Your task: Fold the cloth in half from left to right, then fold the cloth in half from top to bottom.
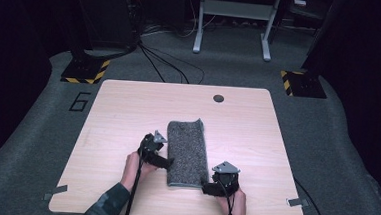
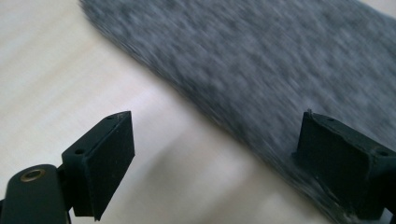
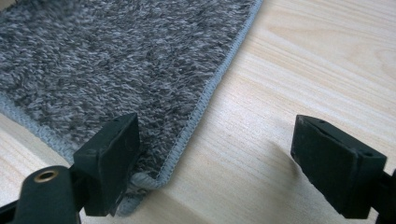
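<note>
Towel [image 1: 188, 150] is seen as mottled dk/lt grey w/ a pale grey stitched edge; tabletop [image 1: 128, 108] as pale wood grain. Both claws are black; floor is covered in grey carpet, w/ yellow-black hazard stripes [image 1: 83, 73] marked on stand bases.

A grey speckled towel [image 1: 188, 151], apparently folded, lies flat mid-table.

A folded towel [image 1: 188, 151] lies on the worktop [image 1: 118, 113], between the two tools. The left hand-held gripper [image 1: 167, 162] sits at its left edge, the towel to that gripper's right. The right hand-held gripper [image 1: 207, 187] sits at the towel's near right corner, the towel ahead and to its left.
</note>
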`<state>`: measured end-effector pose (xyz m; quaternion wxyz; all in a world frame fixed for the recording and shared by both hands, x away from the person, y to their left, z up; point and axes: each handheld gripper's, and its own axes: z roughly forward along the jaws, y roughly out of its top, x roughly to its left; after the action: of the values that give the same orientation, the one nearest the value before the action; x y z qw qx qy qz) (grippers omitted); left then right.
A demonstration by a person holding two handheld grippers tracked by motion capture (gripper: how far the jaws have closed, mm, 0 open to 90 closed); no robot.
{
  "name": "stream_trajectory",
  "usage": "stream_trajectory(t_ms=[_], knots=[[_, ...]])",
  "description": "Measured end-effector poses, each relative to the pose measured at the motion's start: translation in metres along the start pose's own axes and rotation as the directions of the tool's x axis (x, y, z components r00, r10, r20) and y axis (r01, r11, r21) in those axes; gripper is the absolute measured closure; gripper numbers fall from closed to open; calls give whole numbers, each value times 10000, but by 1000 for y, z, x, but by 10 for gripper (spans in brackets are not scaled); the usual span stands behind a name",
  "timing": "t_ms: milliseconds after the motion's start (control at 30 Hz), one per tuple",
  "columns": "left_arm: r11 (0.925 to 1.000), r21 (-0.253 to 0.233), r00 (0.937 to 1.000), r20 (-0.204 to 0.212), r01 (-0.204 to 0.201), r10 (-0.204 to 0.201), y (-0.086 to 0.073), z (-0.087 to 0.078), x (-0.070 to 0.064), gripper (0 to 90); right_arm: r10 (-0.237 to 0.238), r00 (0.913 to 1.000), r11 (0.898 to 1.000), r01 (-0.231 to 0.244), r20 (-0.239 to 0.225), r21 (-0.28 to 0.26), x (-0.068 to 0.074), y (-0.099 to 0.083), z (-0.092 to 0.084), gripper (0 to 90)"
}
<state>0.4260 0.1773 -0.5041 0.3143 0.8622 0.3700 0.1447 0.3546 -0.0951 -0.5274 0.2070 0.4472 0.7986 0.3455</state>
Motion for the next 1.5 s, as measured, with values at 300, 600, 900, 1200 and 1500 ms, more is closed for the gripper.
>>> stream_trajectory(t_ms=[300,600,900,1200,1500], knots=[[9995,-46,9995,42,-301,302,-39,-18,-25,107,-226,9997,9995,223,121,202,4,0,-4,152],[9992,-381,9996,251,127,-118,-48,-32,-12,79,-140,9982,9999,141,-590,19,-6,7,-9,147],[9926,-851,9957,405,867,-835,-29,-40,19,71,-263,9957,9994,240,-891,-261,-37,47,-5,146],[9886,-980,9921,629,1141,-1083,3,-29,51,70,-346,9912,9994,334,-1280,-121,-58,86,21,148],[9912,-583,9928,226,1186,-1175,30,-1,78,80,171,9880,9999,-171,-1533,16,-74,111,49,169]])
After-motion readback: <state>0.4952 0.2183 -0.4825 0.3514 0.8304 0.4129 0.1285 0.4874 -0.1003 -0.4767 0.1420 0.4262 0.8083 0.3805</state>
